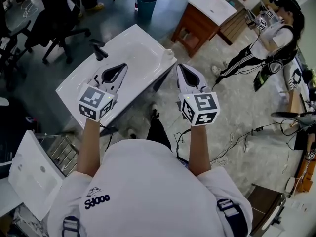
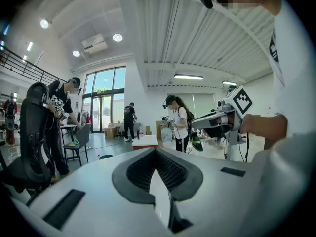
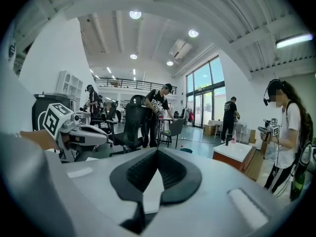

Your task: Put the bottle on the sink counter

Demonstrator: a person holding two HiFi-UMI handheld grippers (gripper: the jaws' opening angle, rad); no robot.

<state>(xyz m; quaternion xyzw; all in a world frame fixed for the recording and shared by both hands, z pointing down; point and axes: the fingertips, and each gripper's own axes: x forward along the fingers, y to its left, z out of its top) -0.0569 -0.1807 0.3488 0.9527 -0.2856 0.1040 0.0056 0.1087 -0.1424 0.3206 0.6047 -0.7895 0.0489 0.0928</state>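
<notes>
My left gripper (image 1: 123, 66) and right gripper (image 1: 181, 68) are both closed and empty, the left above the sink counter (image 1: 148, 65), the right just off its near edge. What looks like the pale bottle (image 1: 169, 54) stands at its far right corner.

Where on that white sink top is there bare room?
Bare: sink counter rim left of the black faucet, down to its near corner. Crowded: a small pale object at the far-right corner, the left gripper over the near edge.
</notes>
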